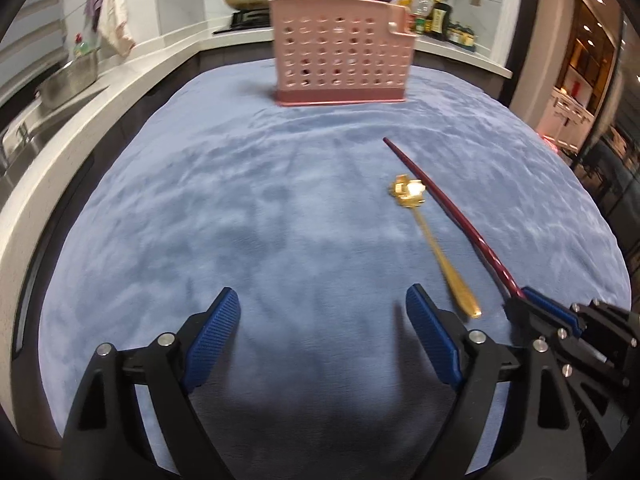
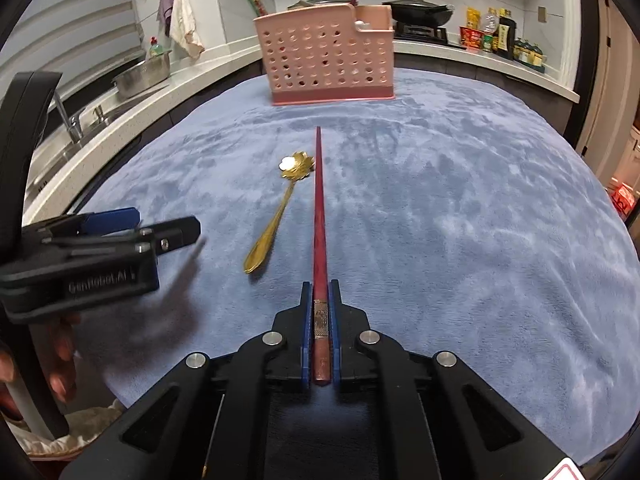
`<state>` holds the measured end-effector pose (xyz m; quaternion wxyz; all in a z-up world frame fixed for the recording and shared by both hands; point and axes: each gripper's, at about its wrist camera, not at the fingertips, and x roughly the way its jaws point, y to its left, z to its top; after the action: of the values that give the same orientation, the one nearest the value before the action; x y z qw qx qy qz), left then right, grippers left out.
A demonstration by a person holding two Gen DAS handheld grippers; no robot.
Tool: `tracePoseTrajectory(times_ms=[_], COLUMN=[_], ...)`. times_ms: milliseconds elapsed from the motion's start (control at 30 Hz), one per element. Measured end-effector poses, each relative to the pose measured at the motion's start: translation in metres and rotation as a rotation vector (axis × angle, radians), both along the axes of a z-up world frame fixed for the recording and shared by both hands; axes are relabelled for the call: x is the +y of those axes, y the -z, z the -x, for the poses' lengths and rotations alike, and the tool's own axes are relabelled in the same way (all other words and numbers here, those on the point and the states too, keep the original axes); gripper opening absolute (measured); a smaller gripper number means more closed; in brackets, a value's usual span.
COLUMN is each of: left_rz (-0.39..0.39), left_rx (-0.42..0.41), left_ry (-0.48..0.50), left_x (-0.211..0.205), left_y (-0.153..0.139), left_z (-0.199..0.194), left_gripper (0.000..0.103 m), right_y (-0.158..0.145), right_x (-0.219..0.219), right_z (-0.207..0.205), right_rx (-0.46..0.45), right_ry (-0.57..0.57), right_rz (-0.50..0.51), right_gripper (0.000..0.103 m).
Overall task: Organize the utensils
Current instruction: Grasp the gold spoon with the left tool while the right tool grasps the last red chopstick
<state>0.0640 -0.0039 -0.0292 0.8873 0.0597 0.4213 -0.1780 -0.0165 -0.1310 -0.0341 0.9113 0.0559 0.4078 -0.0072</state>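
Note:
A pink perforated utensil holder [image 1: 340,60] stands at the far side of the blue cloth; it also shows in the right wrist view [image 2: 326,66], with a red utensil sticking out of it. My right gripper [image 2: 320,292] is shut on the thick end of a dark red chopstick [image 2: 319,208], which points toward the holder. A gold spoon [image 2: 276,216] with a flower-shaped bowl lies just left of the chopstick. In the left wrist view the spoon [image 1: 436,240] and chopstick [image 1: 448,216] lie to the right of my open, empty left gripper [image 1: 322,312].
The blue plush cloth [image 1: 240,200] covers the table. A counter with a sink and a steel pot [image 2: 140,74] runs along the left. A stove with pans and several bottles [image 2: 504,40] stands behind the holder.

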Motion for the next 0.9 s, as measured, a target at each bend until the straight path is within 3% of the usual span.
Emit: tracePoseTrajectory(times_ms=[467, 667, 767, 900], left_rz=[0.048, 0.020, 0.031, 0.058], left_rx=[0.040, 0.046, 0.039, 0.039], left_ry=[0.132, 0.143, 0.147, 0.152], left_x=[-0.057, -0.063, -0.060, -0.051], left_y=[0.003, 0.012, 0.012, 0.010], left_z=[-0.005, -0.005, -0.004, -0.003], left_gripper=[0.084, 0.064, 0.047, 0.016], right_y=[-0.012, -0.005, -0.002, 0.000], right_x=[-0.043, -0.049, -0.049, -0.048], right_z=[-0.002, 0.000, 0.001, -0.001], right_rx=[-0.032, -0.011, -0.004, 0.000], right_ry=[0.104, 0.111, 0.108, 0.102], right_rz=[-0.049, -0.073, -0.080, -0.085], right_gripper=[0.007, 0.007, 0.007, 0.007])
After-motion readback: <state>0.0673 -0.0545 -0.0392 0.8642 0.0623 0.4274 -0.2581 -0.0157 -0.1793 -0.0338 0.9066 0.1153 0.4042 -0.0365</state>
